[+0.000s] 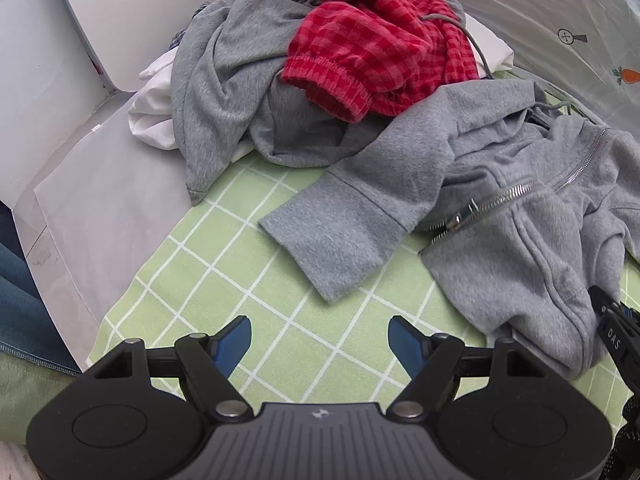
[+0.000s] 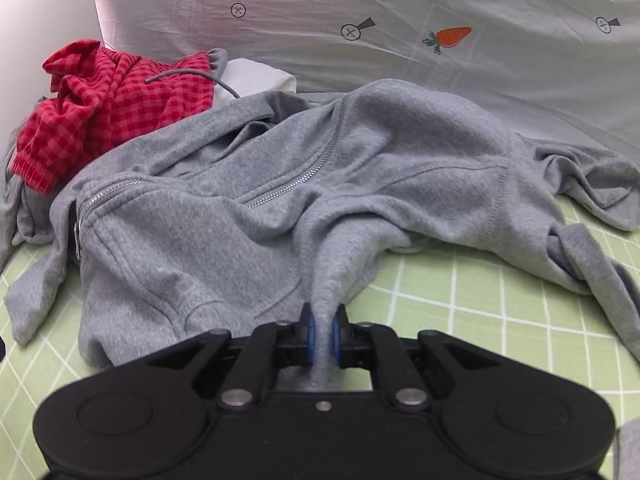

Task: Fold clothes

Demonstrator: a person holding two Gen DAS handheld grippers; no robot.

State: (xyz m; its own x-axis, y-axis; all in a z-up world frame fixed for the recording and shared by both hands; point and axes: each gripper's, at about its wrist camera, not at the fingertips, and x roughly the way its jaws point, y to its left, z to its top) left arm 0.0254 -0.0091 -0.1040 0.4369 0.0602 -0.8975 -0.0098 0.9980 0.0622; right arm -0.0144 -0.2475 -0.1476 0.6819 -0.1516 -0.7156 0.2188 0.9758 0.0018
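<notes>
Hoodie (image 2: 248,216), grey with a zip, lay crumpled on the green checked sheet (image 1: 248,280) of a bed, its front panels open and the zipper (image 2: 292,184) running in two loose lines, so nothing about it was yet squared for folding. The right gripper (image 2: 323,330) was clenched on a pinch of the hoodie's lower edge, the cloth drawn into a narrow ridge between the blue pads (image 2: 308,336); that hold looked meant to drag the hem toward the person and pull the body flat. One sleeve (image 1: 340,236) stretched out over the sheet on the left gripper's side, cuff end free, while the other sleeve (image 2: 592,248) trailed away on the far side. The left gripper (image 1: 320,340) hung released above bare sheet, jaws wide and holding nothing, near that loose sleeve and probably waiting to take it or a matching corner once the hem was tensioned. Behind the hoodie sat a pile of unfolded laundry: a red checked garment (image 1: 372,44) on top of another grey piece (image 1: 216,92) and something white (image 1: 152,120), kept back against the carrot-print fabric (image 2: 400,32), seemingly to leave the near sheet free as working space. As a judgement, the fold itself had barely begun.
</notes>
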